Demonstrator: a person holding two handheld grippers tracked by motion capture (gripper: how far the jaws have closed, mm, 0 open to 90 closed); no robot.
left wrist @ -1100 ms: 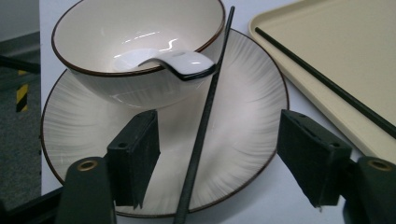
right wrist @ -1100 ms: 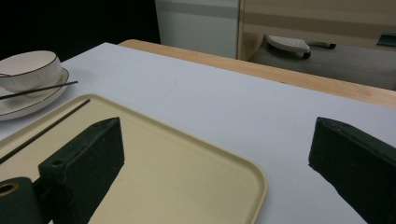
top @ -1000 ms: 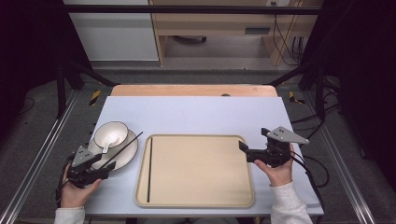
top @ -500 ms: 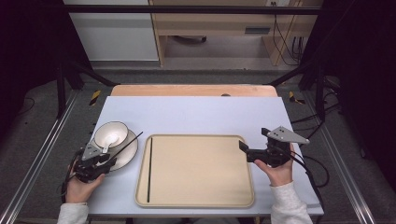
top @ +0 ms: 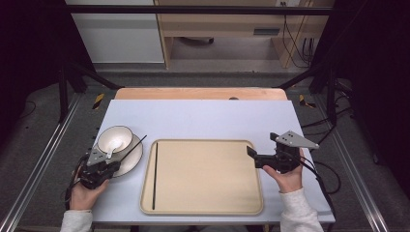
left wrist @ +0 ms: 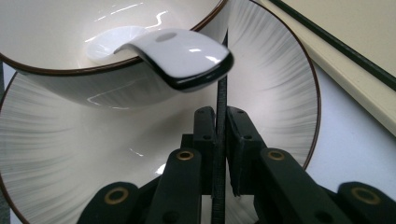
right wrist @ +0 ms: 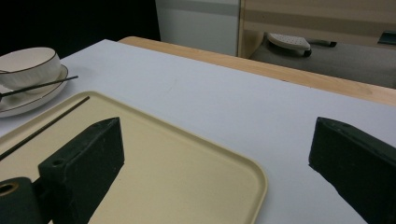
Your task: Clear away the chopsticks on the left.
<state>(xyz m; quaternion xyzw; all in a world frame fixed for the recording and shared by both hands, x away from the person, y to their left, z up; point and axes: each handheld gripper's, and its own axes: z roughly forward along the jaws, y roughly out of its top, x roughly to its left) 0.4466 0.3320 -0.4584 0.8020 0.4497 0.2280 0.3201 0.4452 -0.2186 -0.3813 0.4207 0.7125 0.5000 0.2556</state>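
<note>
— Left gripper [left wrist: 219,140]?
— Its fingers pinch a black chopstick [left wrist: 221,105] over the plate [top: 130,162].
— Right gripper [right wrist: 219,163]?
— Fingers spread wide above the tray's [top: 208,193] corner. A second chopstick [top: 154,176] lies in the tray; farther off, a spoon [left wrist: 177,56] rests in the bowl [top: 115,140].

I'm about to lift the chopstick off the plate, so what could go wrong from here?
1. The left gripper pinches the chopstick near one end; the long free end could swing or slip.
2. The spoon handle overhangs the bowl rim right beside the stick, so lifting may knock it.
3. The other chopstick lies loose on the tray; a bump could roll it.
</note>
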